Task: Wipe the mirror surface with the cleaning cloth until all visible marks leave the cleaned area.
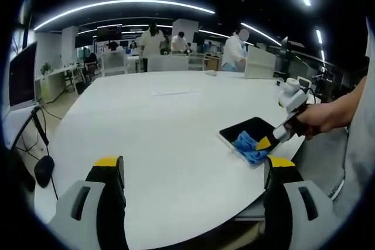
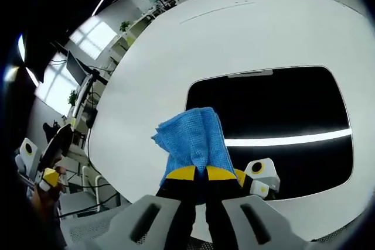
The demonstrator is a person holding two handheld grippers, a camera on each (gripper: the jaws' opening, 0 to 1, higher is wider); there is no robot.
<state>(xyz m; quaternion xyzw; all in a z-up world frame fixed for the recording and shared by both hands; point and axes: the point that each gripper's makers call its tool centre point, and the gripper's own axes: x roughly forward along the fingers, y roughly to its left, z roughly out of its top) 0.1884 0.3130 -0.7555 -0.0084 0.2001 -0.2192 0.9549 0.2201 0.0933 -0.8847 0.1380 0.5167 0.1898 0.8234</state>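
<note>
A dark mirror [image 1: 251, 128] lies flat on the white table near its right edge. On the mirror's near corner rests a blue cleaning cloth [image 1: 248, 148], and the right gripper [image 1: 266, 143], held by a hand, presses on it. In the right gripper view my right gripper [image 2: 201, 174] is shut on the crumpled cloth [image 2: 196, 136], which overlaps the left edge of the mirror [image 2: 281, 109]. The glass reflects a ceiling light strip and part of the gripper. My left gripper [image 1: 193, 167] hovers open over bare table, well to the left of the mirror, with nothing between its jaws.
The large white round table [image 1: 158, 121] stretches far ahead, with its edge close below both grippers. People stand by desks and chairs at the far side [image 1: 167, 45]. A monitor [image 1: 22, 74] and cables sit off the left edge.
</note>
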